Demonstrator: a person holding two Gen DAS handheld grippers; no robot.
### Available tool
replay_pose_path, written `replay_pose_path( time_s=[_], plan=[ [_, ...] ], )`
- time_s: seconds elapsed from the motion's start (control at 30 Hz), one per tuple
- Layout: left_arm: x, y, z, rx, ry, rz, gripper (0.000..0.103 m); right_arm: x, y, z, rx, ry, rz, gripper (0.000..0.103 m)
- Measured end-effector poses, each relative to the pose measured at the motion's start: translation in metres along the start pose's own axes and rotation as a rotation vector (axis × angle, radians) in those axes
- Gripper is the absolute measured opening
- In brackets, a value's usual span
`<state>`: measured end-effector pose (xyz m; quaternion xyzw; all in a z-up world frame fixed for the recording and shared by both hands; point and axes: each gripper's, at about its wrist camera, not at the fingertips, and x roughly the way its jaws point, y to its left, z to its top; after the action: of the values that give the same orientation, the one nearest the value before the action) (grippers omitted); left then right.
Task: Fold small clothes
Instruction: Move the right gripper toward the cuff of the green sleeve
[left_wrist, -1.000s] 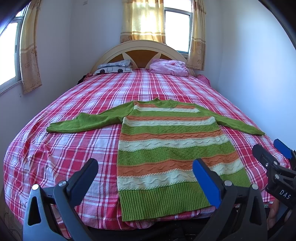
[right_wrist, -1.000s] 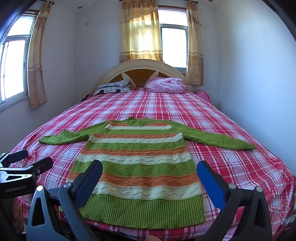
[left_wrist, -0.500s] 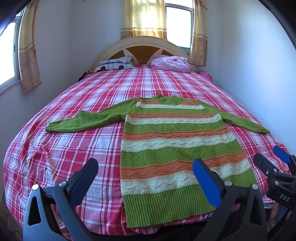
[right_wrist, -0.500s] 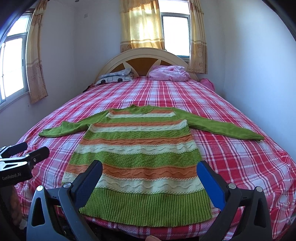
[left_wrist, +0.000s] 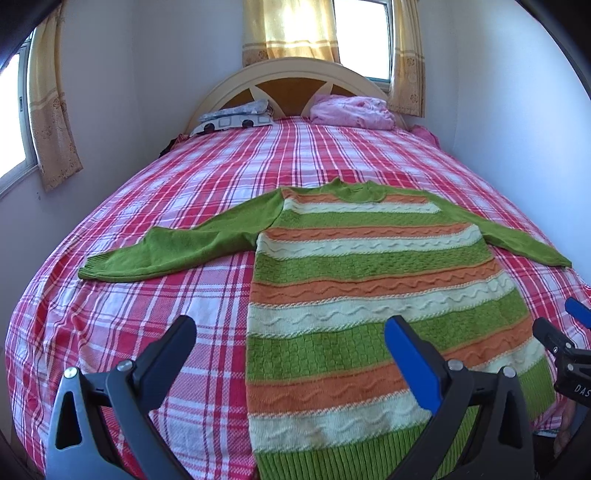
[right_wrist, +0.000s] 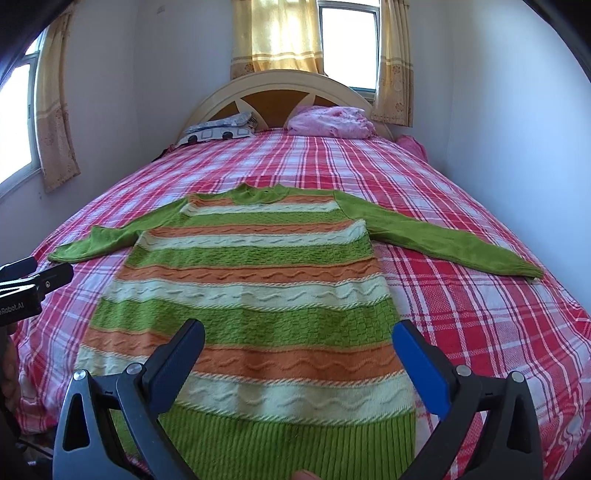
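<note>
A small knitted sweater (left_wrist: 369, 280) (right_wrist: 258, 280) with green, orange and cream stripes lies flat on the bed, both green sleeves spread out, hem toward me. My left gripper (left_wrist: 291, 332) hovers open above the sweater's left hem side, holding nothing. My right gripper (right_wrist: 299, 336) is open over the lower body of the sweater, also holding nothing. The right gripper's tips (left_wrist: 565, 321) show at the right edge of the left wrist view. At the left edge of the right wrist view I see the left gripper (right_wrist: 37, 273).
The bed has a red and white plaid sheet (left_wrist: 184, 206) (right_wrist: 461, 302). A patterned pillow (left_wrist: 236, 114) and a pink bundle (left_wrist: 351, 110) lie by the cream headboard (right_wrist: 288, 88). White walls stand close on both sides, with curtained windows behind and left.
Both grippers have moved forward over the bed; the sweater looms larger and its hem now lies beneath them. Both stay open. The sweater has not moved.
</note>
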<state>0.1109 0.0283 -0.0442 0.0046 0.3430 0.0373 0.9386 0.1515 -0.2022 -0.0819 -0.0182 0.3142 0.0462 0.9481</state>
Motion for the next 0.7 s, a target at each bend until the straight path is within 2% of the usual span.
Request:
replay_pose_path(
  time_s=[0.2,0.47,0.7],
  plan=[
    [0.029,-0.011,0.013,0.013,0.033,-0.016,0.103,0.032,-0.025,0.007,0.030,0.025,-0.030,0.102],
    [0.072,-0.020,0.044,0.034,-0.014,0.018,0.103,0.066,-0.074,0.019,0.106,0.041,-0.076,0.102],
    [0.106,-0.028,0.054,0.039,-0.015,0.040,0.103,0.093,-0.118,0.027,0.176,0.074,-0.117,0.102]
  ],
)
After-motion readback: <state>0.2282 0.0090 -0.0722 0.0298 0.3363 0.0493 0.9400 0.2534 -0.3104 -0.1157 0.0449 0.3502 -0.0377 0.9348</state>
